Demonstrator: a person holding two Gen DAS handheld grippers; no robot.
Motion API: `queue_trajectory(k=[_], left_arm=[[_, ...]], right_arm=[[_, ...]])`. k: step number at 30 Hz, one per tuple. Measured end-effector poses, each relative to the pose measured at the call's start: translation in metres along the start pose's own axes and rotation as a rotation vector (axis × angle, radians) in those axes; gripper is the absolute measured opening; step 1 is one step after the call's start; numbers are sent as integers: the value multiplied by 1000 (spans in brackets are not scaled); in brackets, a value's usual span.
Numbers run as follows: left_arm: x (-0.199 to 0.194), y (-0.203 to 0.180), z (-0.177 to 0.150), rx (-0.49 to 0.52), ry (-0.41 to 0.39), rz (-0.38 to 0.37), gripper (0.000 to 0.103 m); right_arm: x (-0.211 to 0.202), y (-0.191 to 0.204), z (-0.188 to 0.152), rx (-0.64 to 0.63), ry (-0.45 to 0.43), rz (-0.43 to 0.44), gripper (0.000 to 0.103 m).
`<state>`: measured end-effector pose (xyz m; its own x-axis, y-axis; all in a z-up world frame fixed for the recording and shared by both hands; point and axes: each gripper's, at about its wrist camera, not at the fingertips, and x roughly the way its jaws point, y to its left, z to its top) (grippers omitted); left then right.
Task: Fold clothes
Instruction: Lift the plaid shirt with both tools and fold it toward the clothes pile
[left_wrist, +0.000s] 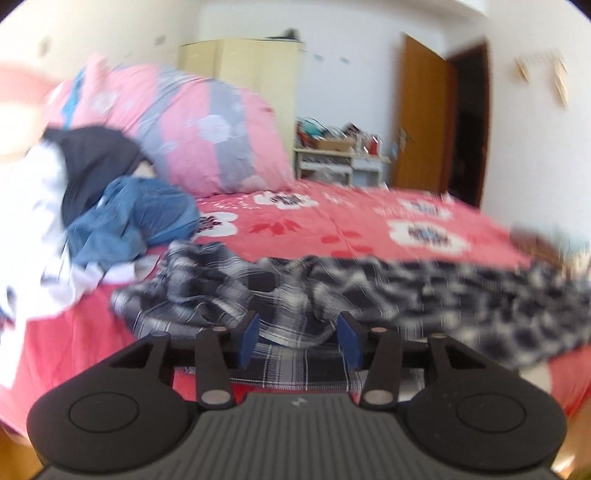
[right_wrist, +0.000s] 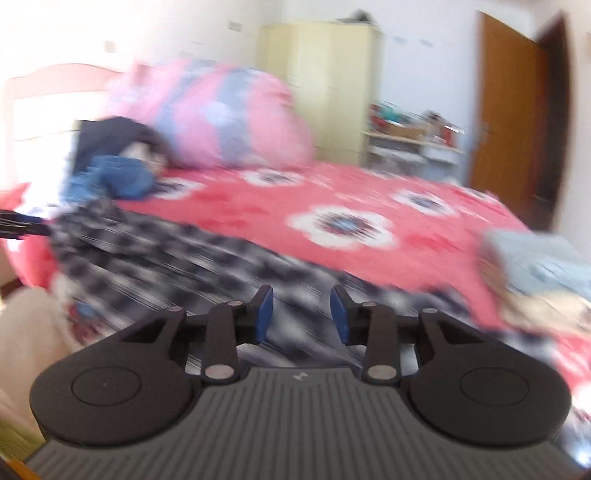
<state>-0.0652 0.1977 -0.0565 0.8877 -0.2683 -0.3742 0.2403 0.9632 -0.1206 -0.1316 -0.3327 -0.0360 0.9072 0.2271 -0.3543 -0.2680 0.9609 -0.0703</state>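
A black-and-white plaid garment (left_wrist: 369, 291) lies crumpled along the near edge of a red flowered bed (left_wrist: 351, 229). My left gripper (left_wrist: 299, 325) hovers over its near hem. The blue pads stand apart, with plaid cloth lying loose between and under them and nothing pinched. In the right wrist view the same plaid garment (right_wrist: 166, 254) stretches off to the left, heavily blurred. My right gripper (right_wrist: 301, 306) is open just above it, and its pads press on nothing.
A heap of clothes sits at the head of the bed: blue denim (left_wrist: 140, 218), a dark piece (left_wrist: 92, 158) and white cloth (left_wrist: 33, 221), with a pink quilt (left_wrist: 207, 140) behind. Folded pale blue items (right_wrist: 543, 258) lie at the right. A wardrobe (left_wrist: 251, 70), a shelf (left_wrist: 332, 162) and a door (left_wrist: 421, 122) stand beyond.
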Motion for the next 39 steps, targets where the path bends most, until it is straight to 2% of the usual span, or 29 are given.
queue_trajectory(k=[2, 5, 7, 9, 12, 17, 21, 23, 25, 26, 28, 29, 30, 32, 37, 39], left_arm=[[3, 17, 5, -106, -21, -11, 58], [21, 43, 17, -260, -25, -17, 63], [37, 56, 23, -301, -18, 48, 65], [55, 60, 32, -273, 20, 122, 65], [79, 63, 40, -236, 76, 119, 67], [105, 78, 41, -301, 133, 129, 66], [118, 97, 39, -411, 166, 127, 62], [125, 105, 37, -446, 187, 130, 61], [129, 111, 34, -471, 197, 135, 50], [130, 114, 32, -484, 192, 133, 44], [131, 121, 28, -520, 175, 118, 29], [130, 125, 26, -542, 162, 110, 23], [128, 129, 26, -562, 148, 101, 18], [122, 136, 32, -585, 110, 71, 16], [99, 156, 62, -612, 3, -1, 15], [90, 165, 69, -615, -10, -5, 15]], right_arm=[[20, 35, 14, -62, -31, 98, 45], [60, 90, 29, -167, -37, 227, 47], [87, 128, 34, -265, -31, 270, 47], [108, 164, 35, -367, -24, 285, 49], [133, 201, 33, -505, -10, 272, 52], [171, 229, 25, -758, -13, 212, 56], [195, 236, 19, -889, 1, 227, 57], [206, 239, 18, -920, 15, 255, 56], [215, 241, 18, -932, 26, 271, 54], [218, 242, 19, -925, 33, 283, 48], [223, 244, 21, -907, 47, 306, 26], [223, 244, 23, -892, 55, 317, 7], [223, 245, 26, -873, 58, 325, 5], [221, 245, 32, -836, 64, 349, 1], [206, 236, 73, -697, 32, 405, 1], [198, 232, 90, -624, 15, 439, 1]])
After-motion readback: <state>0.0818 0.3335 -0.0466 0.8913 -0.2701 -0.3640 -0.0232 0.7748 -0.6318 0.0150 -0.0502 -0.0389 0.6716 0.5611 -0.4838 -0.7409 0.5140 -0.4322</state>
